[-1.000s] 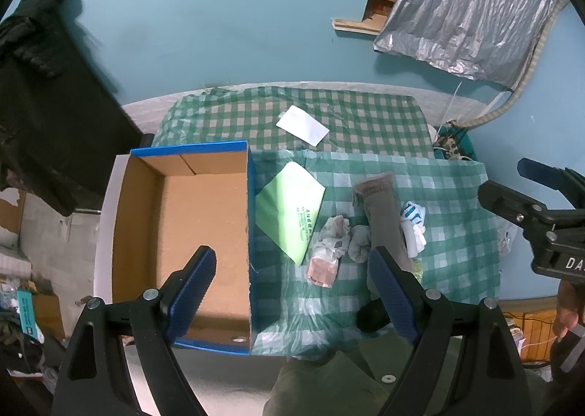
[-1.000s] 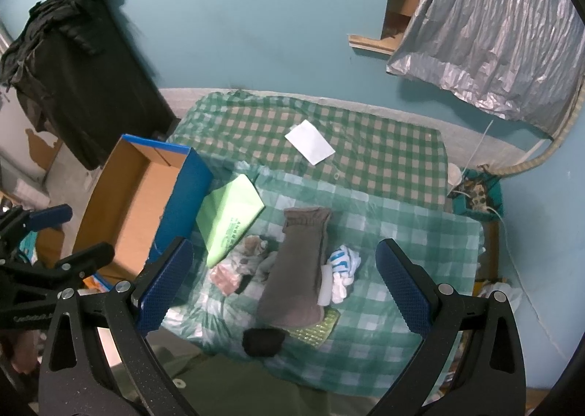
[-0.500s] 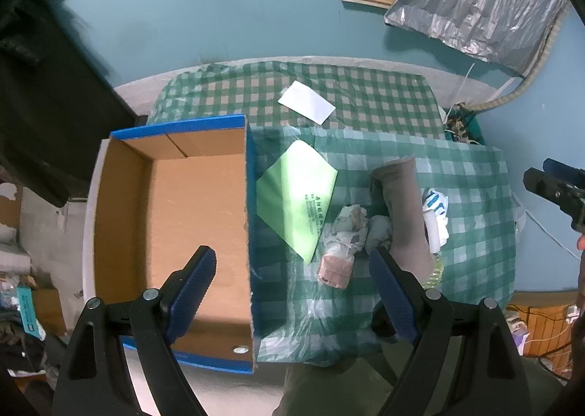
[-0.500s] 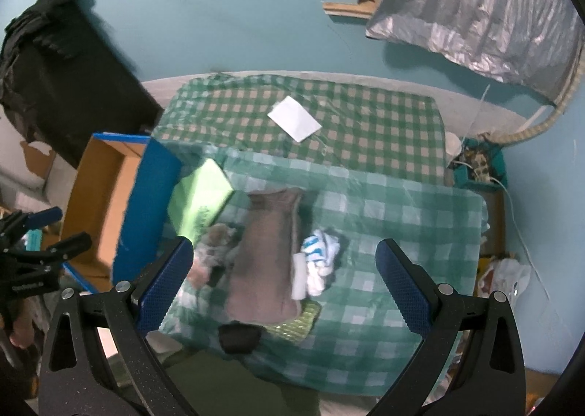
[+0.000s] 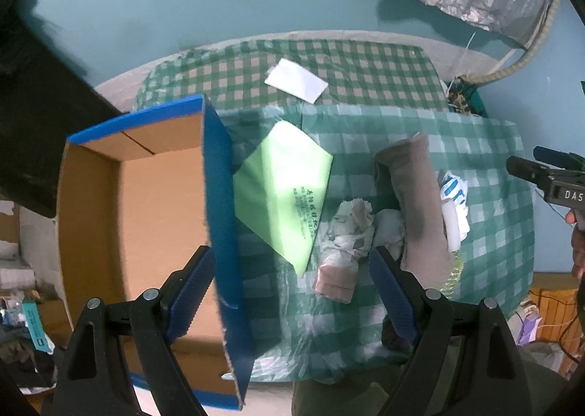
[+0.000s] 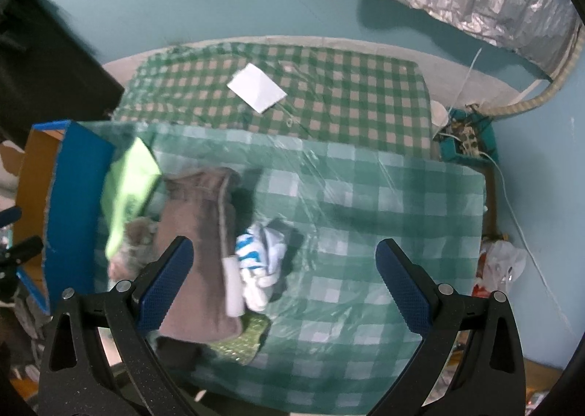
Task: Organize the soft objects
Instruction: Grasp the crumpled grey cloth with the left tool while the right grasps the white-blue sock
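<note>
Both claws hover apart over the sock pile.
Grey sock (image 6: pixel 199 251) runs 12-to-6, at 9 o'clock inside the right claw (image 6: pixel 283 284); left claw (image 5: pixel 292 297) empty.

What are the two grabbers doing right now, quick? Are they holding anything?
Left gripper: jaws open, holding nothing, above the box edge and the soft pile.
Right gripper: jaws open, holding nothing, above the blue-and-white sock.

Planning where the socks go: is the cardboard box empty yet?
Empty as far as shown: the cardboard box shows only bare brown floor; its near corner is hidden behind the left gripper.
</note>
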A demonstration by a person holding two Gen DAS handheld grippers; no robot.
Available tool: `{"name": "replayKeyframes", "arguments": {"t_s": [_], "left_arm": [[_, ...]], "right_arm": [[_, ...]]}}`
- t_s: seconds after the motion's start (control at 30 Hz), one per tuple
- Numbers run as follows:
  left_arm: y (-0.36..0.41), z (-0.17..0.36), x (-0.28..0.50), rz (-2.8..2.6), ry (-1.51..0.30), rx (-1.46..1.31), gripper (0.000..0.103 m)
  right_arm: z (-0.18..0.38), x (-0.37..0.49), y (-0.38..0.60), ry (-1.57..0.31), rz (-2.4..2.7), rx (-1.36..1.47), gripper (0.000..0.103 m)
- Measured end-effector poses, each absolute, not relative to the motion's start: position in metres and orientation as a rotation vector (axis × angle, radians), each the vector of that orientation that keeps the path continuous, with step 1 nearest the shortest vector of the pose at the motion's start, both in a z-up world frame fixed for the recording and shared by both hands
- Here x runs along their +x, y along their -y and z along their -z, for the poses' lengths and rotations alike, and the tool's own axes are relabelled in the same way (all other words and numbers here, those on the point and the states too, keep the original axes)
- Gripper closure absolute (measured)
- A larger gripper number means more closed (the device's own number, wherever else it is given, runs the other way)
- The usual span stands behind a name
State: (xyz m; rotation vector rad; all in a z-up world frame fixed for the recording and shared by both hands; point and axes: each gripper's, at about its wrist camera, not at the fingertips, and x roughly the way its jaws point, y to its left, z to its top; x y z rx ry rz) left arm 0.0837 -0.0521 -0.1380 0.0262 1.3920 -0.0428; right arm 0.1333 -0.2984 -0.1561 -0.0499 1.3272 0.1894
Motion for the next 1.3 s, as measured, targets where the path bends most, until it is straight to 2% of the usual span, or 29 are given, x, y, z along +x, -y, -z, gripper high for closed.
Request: {"name": "replayKeyframes", "arguments": {"t_s": [0.53, 0.9, 1.0, 1.07, 1.1, 1.17, 1.3], "left_arm": [[0.078, 0.192, 0.092, 0.056, -1.447, 0.085, 0.016], [0.092, 0.220, 0.093, 0.064, -1.498, 0.111, 0.016], [0.096, 0.227, 0.092, 0.070, -1.511, 0.128, 0.016], [0.098, 0.229, 0.091, 0.078, -1.511, 0.134, 0.016], [0.100, 0.231, 0.092, 0.086, -1.513, 0.140, 0.016], [0.102, 0.234, 0.092, 0.092, -1.517, 0.150, 0.016], [0.104, 0.241, 0.094, 0.101, -1.532, 0.162, 0.016]], "right_arm": [[0.231, 0.144, 0.294, -1.398, -0.253, -0.097, 0.006], [0.265, 0.146, 0.290, -1.460, -0.283, -0.093, 0.016], [0.271, 0.141, 0.286, -1.475, -0.299, -0.124, 0.025], [0.276, 0.138, 0.288, -1.497, -0.302, -0.139, 0.039], [0.279, 0.137, 0.289, -1.511, -0.302, -0.148, 0.043], [0.283, 0.133, 0.294, -1.533, -0.297, -0.152, 0.058], [0.283, 0.126, 0.310, -1.523, -0.277, -0.115, 0.058]]}}
